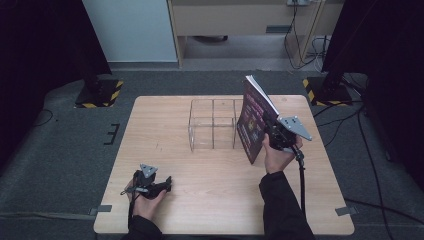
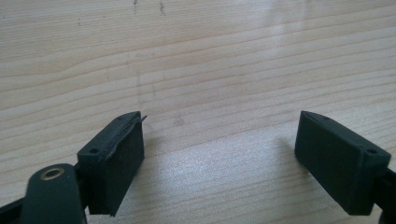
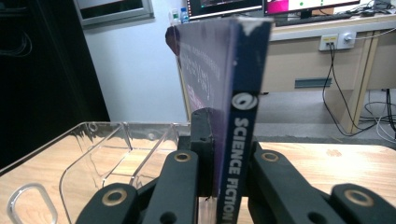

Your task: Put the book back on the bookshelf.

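From the high view, the right gripper [image 1: 272, 134] holds a book [image 1: 256, 117] standing up, just to the right of the clear plastic box [image 1: 212, 124] near the far edge of the worktop [image 1: 210, 200]. The left gripper [image 1: 161, 186] rests near the worktop's near left corner.

In the left gripper view, its fingers [image 2: 116, 161] are wide apart, with bare wood between them.

In the right gripper view, the fingers [image 3: 204, 140] squeeze the book's spine [image 3: 243, 126], which reads "SCIENCE FICTION". The clear box is to the left.
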`<state>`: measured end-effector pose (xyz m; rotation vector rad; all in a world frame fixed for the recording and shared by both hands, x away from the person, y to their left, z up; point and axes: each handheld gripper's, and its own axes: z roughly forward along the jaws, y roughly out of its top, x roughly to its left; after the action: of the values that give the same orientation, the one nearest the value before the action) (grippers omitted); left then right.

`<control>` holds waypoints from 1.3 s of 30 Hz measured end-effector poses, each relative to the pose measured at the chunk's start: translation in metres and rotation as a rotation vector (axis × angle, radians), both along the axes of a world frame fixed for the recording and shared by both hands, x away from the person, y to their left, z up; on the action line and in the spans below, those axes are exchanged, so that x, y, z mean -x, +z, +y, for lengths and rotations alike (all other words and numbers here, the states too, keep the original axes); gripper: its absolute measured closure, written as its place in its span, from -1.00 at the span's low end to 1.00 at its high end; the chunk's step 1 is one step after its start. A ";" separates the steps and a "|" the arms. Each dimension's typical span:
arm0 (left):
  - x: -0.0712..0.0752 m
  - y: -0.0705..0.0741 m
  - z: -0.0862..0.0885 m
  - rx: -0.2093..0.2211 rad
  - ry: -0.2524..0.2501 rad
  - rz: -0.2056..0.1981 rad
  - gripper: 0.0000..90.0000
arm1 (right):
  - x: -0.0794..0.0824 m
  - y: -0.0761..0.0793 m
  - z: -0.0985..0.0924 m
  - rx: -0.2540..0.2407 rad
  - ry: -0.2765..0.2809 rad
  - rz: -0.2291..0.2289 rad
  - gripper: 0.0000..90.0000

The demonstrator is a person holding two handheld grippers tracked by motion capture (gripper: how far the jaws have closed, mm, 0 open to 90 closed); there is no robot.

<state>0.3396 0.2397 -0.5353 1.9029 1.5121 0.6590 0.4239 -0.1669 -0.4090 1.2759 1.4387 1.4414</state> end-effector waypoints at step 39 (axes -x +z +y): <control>0.000 0.000 0.000 0.000 -0.002 0.001 -0.67 | -0.001 -0.001 -0.001 0.033 -0.052 -0.035 0.69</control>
<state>0.3396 0.2398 -0.5352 1.9053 1.5108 0.6575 0.4250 -0.1679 -0.4099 1.2524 1.3907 1.3932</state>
